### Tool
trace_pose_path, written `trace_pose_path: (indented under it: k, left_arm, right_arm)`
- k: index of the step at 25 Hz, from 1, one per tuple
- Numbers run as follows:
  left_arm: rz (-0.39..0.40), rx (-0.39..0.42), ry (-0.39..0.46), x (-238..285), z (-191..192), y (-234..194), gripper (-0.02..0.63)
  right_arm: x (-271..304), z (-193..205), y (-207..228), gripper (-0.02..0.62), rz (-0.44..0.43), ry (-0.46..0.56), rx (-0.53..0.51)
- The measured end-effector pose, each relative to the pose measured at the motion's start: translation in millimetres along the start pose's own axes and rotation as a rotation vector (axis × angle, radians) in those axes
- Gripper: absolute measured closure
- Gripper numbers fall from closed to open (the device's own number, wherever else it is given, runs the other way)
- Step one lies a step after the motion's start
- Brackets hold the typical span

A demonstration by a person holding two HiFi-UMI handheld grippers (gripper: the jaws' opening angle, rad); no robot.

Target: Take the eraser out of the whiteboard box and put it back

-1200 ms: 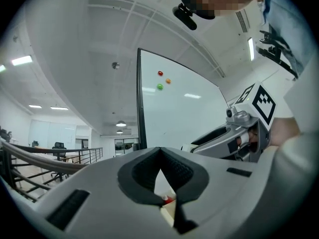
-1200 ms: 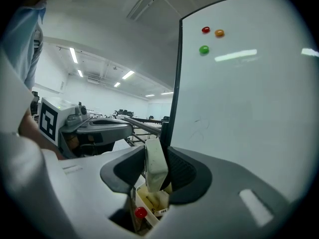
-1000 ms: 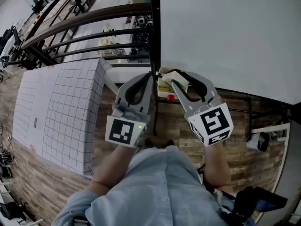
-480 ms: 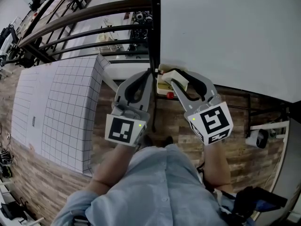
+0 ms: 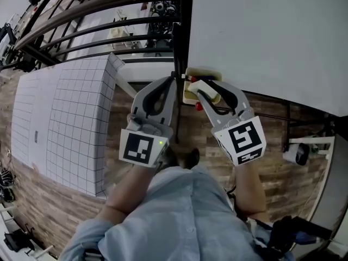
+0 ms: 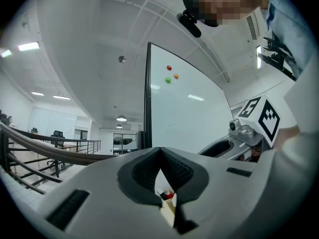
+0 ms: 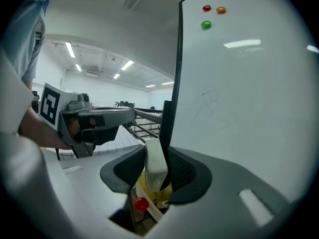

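Note:
My right gripper [image 5: 202, 89] is shut on the cream eraser [image 5: 205, 87], held just over the pale yellow whiteboard box [image 5: 188, 96] fixed at the whiteboard's lower left corner. In the right gripper view the eraser [image 7: 155, 165] stands on edge between the pads of the right gripper [image 7: 155, 159], with the box [image 7: 158, 201] and a red-capped item [image 7: 141, 203] right below it. My left gripper [image 5: 173, 84] is shut on nothing, level, just left of the box. Past its closed tips in the left gripper view [image 6: 160, 152], a sliver of the box [image 6: 170, 206] shows.
The whiteboard [image 5: 261, 31] fills the upper right, with three coloured magnets [image 7: 206, 24] high on it and its dark frame post [image 5: 184, 31] beside the box. A white gridded panel [image 5: 70, 118] stands at the left, a dark railing [image 5: 98, 15] behind. The floor is wooden.
My right gripper has sunk a little with the eraser, closer to the box. The left gripper has stayed where it was.

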State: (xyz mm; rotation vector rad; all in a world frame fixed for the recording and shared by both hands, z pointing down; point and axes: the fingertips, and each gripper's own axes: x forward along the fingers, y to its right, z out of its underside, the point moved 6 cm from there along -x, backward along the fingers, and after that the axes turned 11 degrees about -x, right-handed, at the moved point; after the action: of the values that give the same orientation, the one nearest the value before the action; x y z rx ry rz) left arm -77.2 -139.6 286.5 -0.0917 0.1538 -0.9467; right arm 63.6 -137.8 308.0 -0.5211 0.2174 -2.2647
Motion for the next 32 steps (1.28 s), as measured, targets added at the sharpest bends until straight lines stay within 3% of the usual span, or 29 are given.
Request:
trace_pose_path:
  k: [24,32]
  left_arm:
    - [0.010,-0.063,-0.082,16,34,-44,0.607]
    - [0.023,-0.063,-0.093,14,36,-43,0.607]
  right_arm:
    - [59,50,-23,0.449,-0.085,-0.209,-0.001]
    - [58,52,-22,0.433,-0.087,-0.193,0.055]
